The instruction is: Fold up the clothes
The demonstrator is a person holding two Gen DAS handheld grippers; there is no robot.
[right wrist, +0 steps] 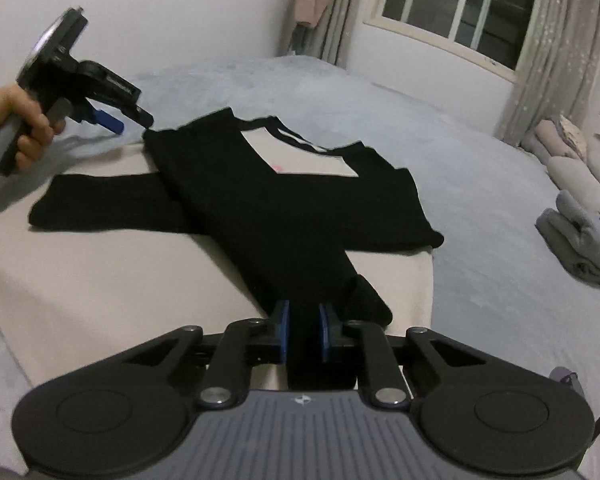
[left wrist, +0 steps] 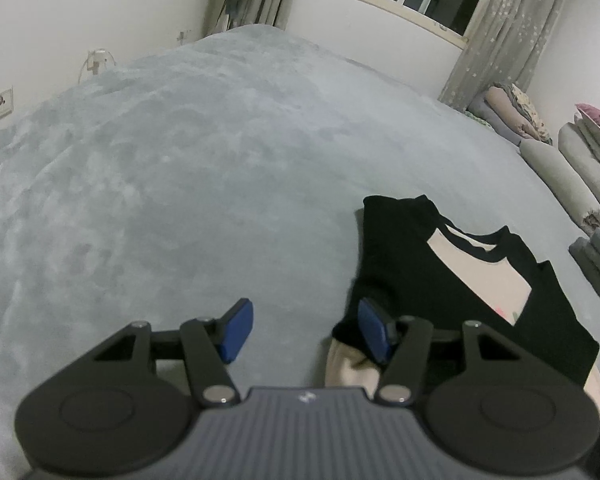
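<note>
- right gripper (right wrist: 303, 330) is clamping a black sleeve (right wrist: 300, 280) of the shirt (right wrist: 260, 196).
- left gripper (left wrist: 304, 330) is hanging released beside the shoulder.
- shirt is lying on the bed (left wrist: 180, 168).

Under my jaws a bed (left wrist: 188, 152) in grey-blue plush cover carries a black-and-cream shirt (right wrist: 284, 208) spread flat, a folded grey garment (right wrist: 576, 236) near it, and rolled bedding (left wrist: 568, 160) along the wall.
</note>
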